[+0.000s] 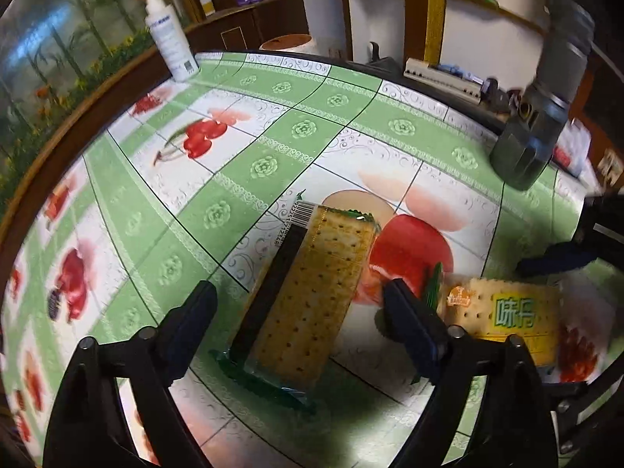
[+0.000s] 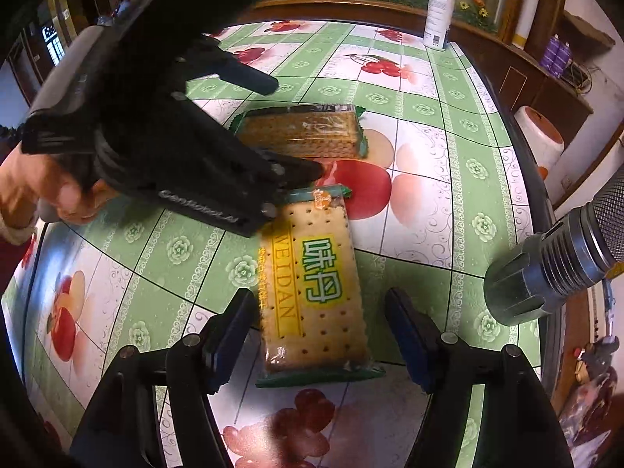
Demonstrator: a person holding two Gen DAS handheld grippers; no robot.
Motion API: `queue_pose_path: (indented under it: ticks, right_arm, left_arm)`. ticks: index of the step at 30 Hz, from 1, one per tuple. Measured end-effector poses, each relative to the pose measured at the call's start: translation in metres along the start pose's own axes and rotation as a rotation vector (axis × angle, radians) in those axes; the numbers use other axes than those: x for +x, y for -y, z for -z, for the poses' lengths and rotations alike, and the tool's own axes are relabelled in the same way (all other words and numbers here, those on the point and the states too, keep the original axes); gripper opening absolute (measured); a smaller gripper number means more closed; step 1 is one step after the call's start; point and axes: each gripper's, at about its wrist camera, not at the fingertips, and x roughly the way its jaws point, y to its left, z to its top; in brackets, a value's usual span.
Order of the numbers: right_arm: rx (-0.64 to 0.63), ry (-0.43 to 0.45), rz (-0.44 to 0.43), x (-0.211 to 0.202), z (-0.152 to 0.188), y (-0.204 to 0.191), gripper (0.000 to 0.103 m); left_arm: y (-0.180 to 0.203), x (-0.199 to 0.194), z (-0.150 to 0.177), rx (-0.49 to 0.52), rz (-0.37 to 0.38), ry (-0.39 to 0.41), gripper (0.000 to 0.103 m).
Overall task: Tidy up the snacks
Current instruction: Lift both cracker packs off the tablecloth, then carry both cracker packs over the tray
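Two cracker packs lie on the fruit-print tablecloth (image 1: 273, 128). The pack with its barcode side up (image 1: 312, 288) lies lengthways between the fingers of my left gripper (image 1: 300, 300), with a gap on each side, so that gripper is open. The right wrist view shows the same pack (image 2: 308, 132) with the left gripper (image 2: 290, 126) straddling it. The pack with the green and yellow label (image 2: 312, 292) lies between the fingers of my right gripper (image 2: 319, 312). Its left finger (image 2: 238, 319) is close to the pack's edge and its right one stands apart, so this gripper is open too. The labelled pack (image 1: 507, 316) lies just right of my left gripper.
A white spray bottle (image 1: 171, 39) (image 2: 440, 7) stands at the table's far corner. A grey metal torch-like cylinder (image 1: 542, 117) (image 2: 553, 273) juts in near the table's right edge. A power strip (image 1: 444, 78) lies beyond the far edge. A person's hand (image 2: 43, 191) holds the left gripper.
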Motion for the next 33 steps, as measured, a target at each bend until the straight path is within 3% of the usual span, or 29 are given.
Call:
queue_pose_path:
  ticks: [2,3,5,8,11,20,26,33]
  right_arm:
    - [0.013,0.016,0.004,-0.002,0.002,-0.001,0.063]
    - [0.020,0.023,0.006,-0.004,0.004,-0.003,0.055]
    - [0.042,0.036,0.003,-0.005,0.005,-0.003,0.049]
    - [0.060,0.058,0.001,-0.009,0.011,-0.006,0.049]
    - [0.099,0.078,-0.062,-0.014,0.016,-0.010,0.048]
    - [0.190,0.117,-0.295,-0.020,0.026,-0.036,0.048]
    - [0.185,0.123,-0.434,-0.010,0.004,-0.070,0.048]
    - [0.105,0.144,-0.545,-0.006,-0.033,-0.137,0.048]
  left_arm:
    - [-0.006,-0.002,0.002,-0.041,0.031,0.000,0.047]
    - [-0.008,-0.004,0.005,-0.052,0.023,-0.001,0.045]
    - [-0.007,-0.008,0.011,-0.059,-0.015,-0.002,0.045]
    - [-0.007,-0.018,0.029,-0.093,-0.034,-0.008,0.044]
    - [-0.009,-0.033,0.054,-0.150,-0.061,-0.007,0.044]
    - [-0.036,-0.109,0.151,-0.489,-0.224,-0.003,0.044]
    - [-0.062,-0.164,0.213,-0.656,-0.395,0.021,0.044]
    - [-0.087,-0.207,0.264,-0.764,-0.542,0.052,0.044]
